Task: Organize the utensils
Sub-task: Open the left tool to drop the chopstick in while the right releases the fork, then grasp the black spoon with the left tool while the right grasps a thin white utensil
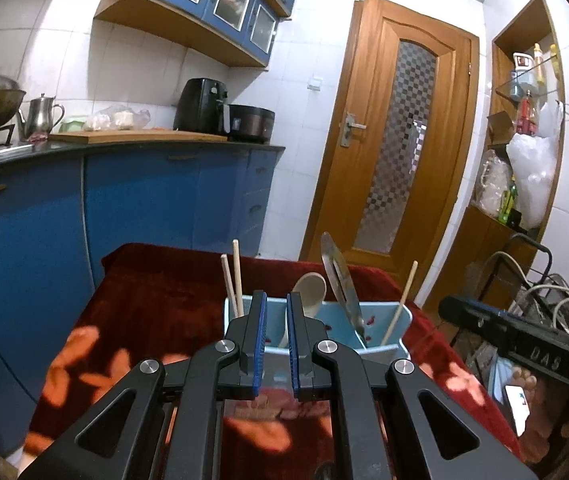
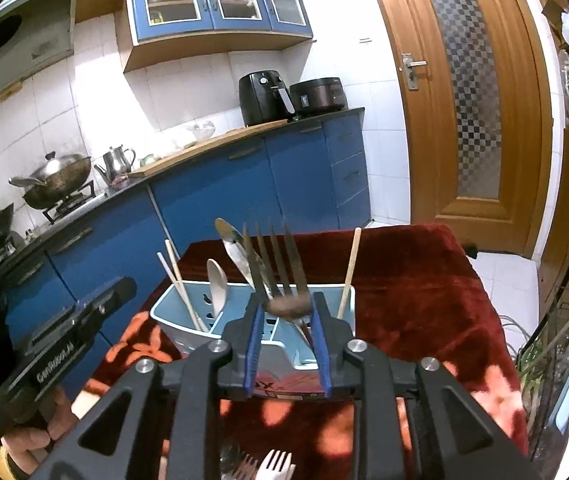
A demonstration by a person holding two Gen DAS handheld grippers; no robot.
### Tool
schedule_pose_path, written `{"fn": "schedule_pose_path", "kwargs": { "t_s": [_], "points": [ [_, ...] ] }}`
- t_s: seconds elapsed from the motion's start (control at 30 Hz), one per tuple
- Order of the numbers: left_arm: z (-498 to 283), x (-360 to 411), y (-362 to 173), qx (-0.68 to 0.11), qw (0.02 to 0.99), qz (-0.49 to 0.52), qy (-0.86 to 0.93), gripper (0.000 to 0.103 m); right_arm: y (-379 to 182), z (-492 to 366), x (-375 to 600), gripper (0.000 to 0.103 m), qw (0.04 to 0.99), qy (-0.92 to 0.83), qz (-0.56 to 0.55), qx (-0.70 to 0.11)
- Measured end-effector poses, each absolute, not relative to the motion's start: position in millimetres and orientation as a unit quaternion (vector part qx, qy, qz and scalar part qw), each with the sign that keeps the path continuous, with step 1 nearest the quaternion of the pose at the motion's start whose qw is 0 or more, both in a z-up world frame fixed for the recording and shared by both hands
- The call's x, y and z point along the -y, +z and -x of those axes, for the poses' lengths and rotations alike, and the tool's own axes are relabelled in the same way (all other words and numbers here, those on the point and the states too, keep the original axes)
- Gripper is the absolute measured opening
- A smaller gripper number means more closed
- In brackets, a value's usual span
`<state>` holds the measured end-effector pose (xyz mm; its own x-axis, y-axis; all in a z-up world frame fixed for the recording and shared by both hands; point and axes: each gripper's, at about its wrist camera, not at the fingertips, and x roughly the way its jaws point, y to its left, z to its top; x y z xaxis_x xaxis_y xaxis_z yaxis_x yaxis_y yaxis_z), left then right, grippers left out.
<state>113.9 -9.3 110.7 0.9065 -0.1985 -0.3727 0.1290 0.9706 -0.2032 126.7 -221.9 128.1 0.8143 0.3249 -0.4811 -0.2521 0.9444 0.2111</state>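
A light blue utensil caddy (image 1: 388, 322) (image 2: 172, 312) stands on the red floral cloth. It holds chopsticks (image 1: 233, 280) (image 2: 180, 280), a white spoon (image 1: 310, 292) (image 2: 217, 282), a metal utensil (image 1: 340, 276) (image 2: 233, 246) and a single chopstick (image 1: 402, 300) (image 2: 350, 268). My right gripper (image 2: 287, 306) is shut on a metal fork (image 2: 274, 264), tines up, just above the caddy's near side. My left gripper (image 1: 275, 300) has its jaws a little apart with nothing between them, just in front of the caddy.
Loose forks, one white (image 2: 276, 466), lie on the cloth (image 2: 424, 280) near me. Blue cabinets (image 1: 144, 200) with a counter, air fryer (image 1: 202, 106) and wok (image 2: 54, 178) stand behind. A wooden door (image 1: 396, 140) is at back right. Cables and shelves are at right.
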Motion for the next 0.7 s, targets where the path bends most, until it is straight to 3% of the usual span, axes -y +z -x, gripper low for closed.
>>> {"fn": "schedule_pose_path", "kwargs": {
  "t_s": [0.7],
  "points": [
    [-57.3, 10.8, 107.3, -0.256, 0.959, 0.058, -0.107, 0.010, 135.2, -58.1, 230.0, 0.032, 0.949, 0.146, -0.078, -0.269]
  ]
}}
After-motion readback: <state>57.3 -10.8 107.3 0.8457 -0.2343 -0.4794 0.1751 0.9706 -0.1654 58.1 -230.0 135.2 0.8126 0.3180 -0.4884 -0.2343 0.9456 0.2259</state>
